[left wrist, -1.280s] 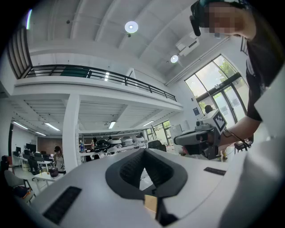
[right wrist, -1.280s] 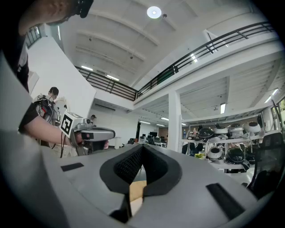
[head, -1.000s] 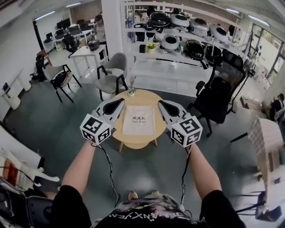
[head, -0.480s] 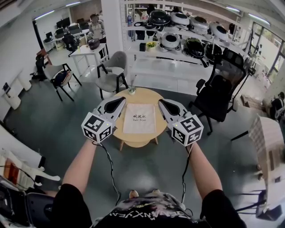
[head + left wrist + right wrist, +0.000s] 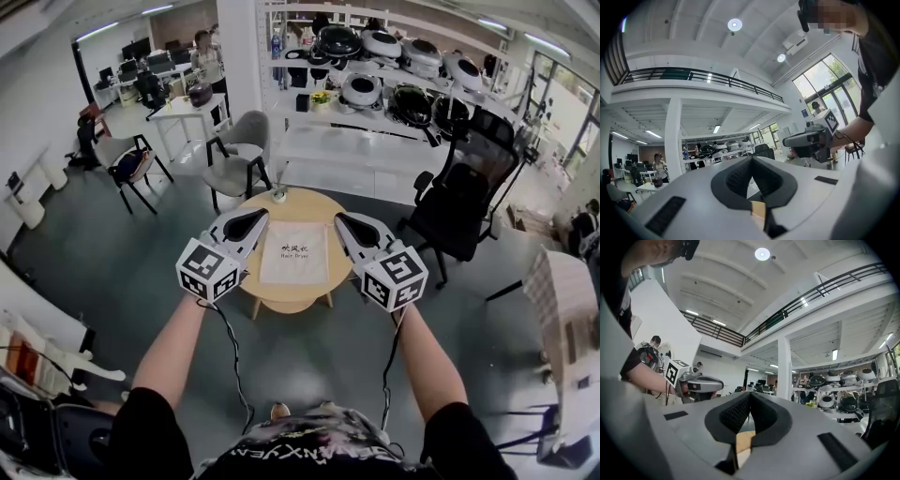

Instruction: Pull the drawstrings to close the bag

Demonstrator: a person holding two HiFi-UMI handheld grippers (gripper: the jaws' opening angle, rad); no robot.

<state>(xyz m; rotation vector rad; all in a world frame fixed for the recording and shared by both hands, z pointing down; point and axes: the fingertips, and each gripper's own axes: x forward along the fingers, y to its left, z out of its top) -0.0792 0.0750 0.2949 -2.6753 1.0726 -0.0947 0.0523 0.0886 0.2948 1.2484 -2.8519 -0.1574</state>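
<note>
A flat white drawstring bag (image 5: 293,251) with dark print lies in the middle of a round wooden table (image 5: 309,294). Its drawstrings are too small to make out. My left gripper (image 5: 255,217) hovers over the table's left side, beside the bag, with its jaws shut and nothing between them. On the other side of the bag, my right gripper (image 5: 341,218) mirrors it, also shut and empty. In the left gripper view my left gripper (image 5: 751,161) points level, and the right gripper (image 5: 811,140) shows beyond it. The right gripper view shows my right gripper (image 5: 750,397) closed, with the left gripper (image 5: 696,383) off to the left.
A small cup (image 5: 278,196) stands at the table's far edge. A grey chair (image 5: 239,155) is behind on the left and a black office chair (image 5: 464,192) on the right. Shelves of cookers (image 5: 394,70) line the back. A person (image 5: 204,56) stands far off.
Both grippers have stayed where they were, jaws still closed. A person has walked into view at the back left of the room.
</note>
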